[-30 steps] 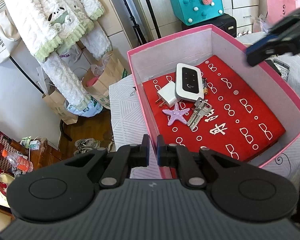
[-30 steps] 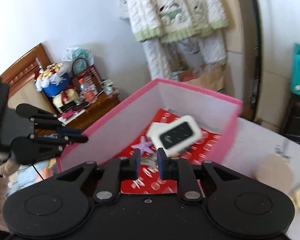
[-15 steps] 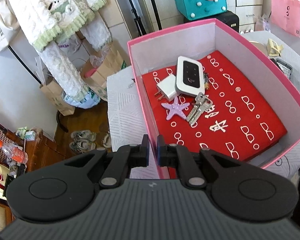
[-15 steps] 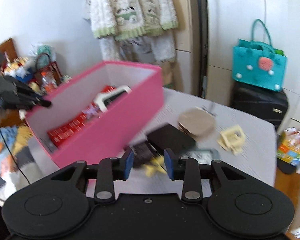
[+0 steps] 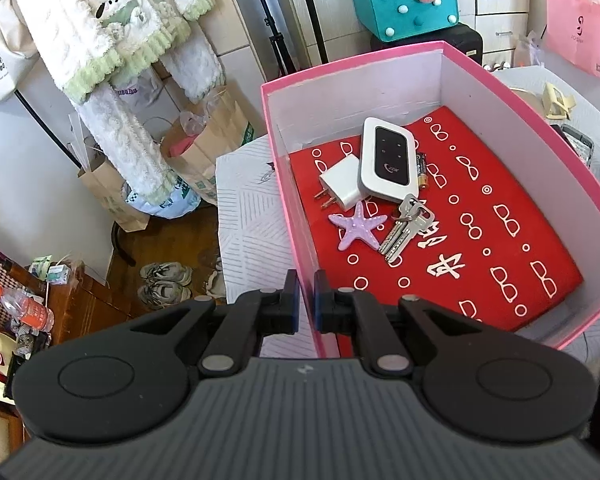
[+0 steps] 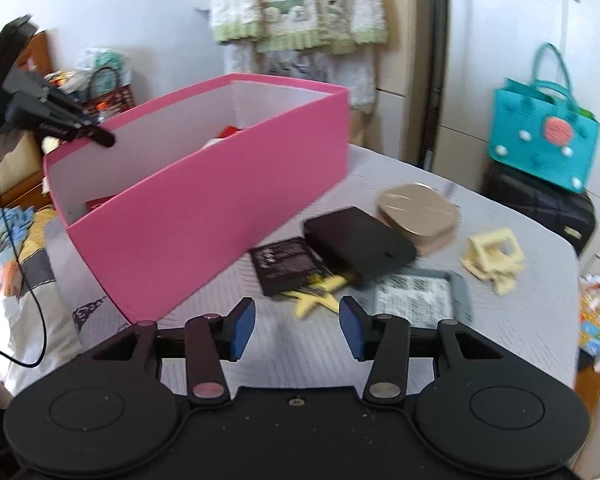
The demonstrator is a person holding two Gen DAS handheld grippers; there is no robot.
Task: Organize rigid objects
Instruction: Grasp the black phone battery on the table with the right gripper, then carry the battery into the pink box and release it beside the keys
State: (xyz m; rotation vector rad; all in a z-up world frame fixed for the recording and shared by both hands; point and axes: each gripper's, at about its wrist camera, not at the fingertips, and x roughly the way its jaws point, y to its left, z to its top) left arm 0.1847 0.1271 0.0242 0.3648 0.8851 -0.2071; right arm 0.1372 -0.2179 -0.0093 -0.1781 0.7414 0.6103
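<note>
A pink box with a red lining holds a white pocket router, a white plug, a purple starfish, keys and a battery. My left gripper is shut on the box's near left wall; it also shows at that rim as the left gripper in the right wrist view. My right gripper hovers over the table to the right of the box, its jaws opening with nothing between them. Just beyond it lie a yellow star, a black packet and a black power bank.
Farther right on the grey tablecloth are a tan compact case, a cream clip and a grey calculator. A teal bag sits on a black suitcase behind the table. Paper bags and shoes lie on the floor to the left.
My right gripper swung from over the box to the loose objects on the table and sank, while its jaws widened. The left gripper stayed at the box wall.
</note>
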